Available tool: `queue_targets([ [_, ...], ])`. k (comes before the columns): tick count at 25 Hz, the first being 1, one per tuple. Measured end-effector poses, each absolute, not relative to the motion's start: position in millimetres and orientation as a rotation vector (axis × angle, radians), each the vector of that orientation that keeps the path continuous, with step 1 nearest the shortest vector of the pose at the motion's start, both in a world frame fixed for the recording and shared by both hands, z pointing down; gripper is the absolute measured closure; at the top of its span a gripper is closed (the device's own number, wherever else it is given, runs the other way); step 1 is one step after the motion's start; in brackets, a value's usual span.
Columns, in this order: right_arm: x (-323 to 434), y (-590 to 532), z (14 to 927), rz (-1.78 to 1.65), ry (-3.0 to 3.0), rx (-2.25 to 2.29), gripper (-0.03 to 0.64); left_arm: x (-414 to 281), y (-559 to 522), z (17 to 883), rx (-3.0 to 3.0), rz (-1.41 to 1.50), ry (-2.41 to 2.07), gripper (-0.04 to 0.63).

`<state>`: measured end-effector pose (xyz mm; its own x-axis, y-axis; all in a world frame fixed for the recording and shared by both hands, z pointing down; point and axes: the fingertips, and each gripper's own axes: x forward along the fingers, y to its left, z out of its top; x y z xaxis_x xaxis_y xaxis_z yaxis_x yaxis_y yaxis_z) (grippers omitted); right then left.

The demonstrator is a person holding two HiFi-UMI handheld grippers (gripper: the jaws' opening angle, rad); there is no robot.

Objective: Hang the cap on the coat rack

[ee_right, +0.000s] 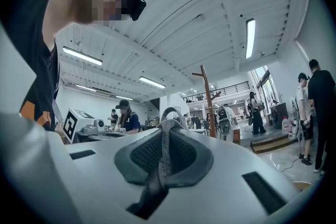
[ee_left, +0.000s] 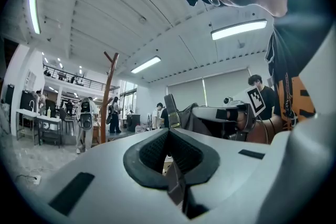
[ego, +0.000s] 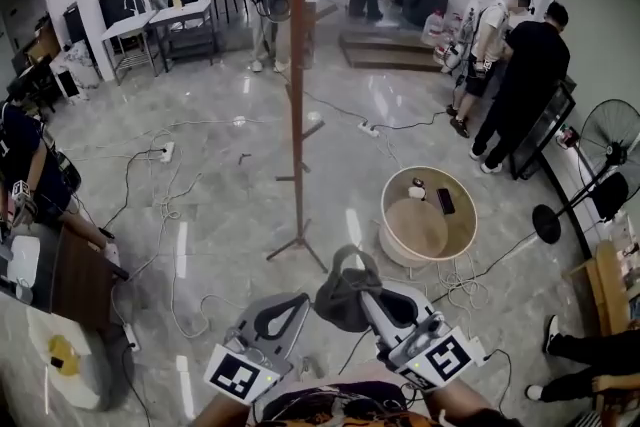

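The dark grey fabric cap (ego: 340, 293) hangs on the person's side of the tall brown wooden coat rack (ego: 298, 115), just short of its spread feet and a little to their right, on none of its pegs. The right gripper (ego: 372, 303) is clamped on a fold of the cap's cloth. The left gripper (ego: 298, 303), left of the cap, has its jaws together on a thin strap of the cap. A round pale wooden table (ego: 392, 245) stands right of the rack's base, apart from it
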<state>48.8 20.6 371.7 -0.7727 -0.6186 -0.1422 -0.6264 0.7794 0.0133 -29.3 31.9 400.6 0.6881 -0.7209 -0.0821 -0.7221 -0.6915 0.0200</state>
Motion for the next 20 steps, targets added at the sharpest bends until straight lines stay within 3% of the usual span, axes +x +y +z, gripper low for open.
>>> queue_targets([
  [20, 31, -162, 365, 0.074, 2.808, -0.886, 0.586, -44, -150, 394, -2.823, 0.086, 1.292, 0.581],
])
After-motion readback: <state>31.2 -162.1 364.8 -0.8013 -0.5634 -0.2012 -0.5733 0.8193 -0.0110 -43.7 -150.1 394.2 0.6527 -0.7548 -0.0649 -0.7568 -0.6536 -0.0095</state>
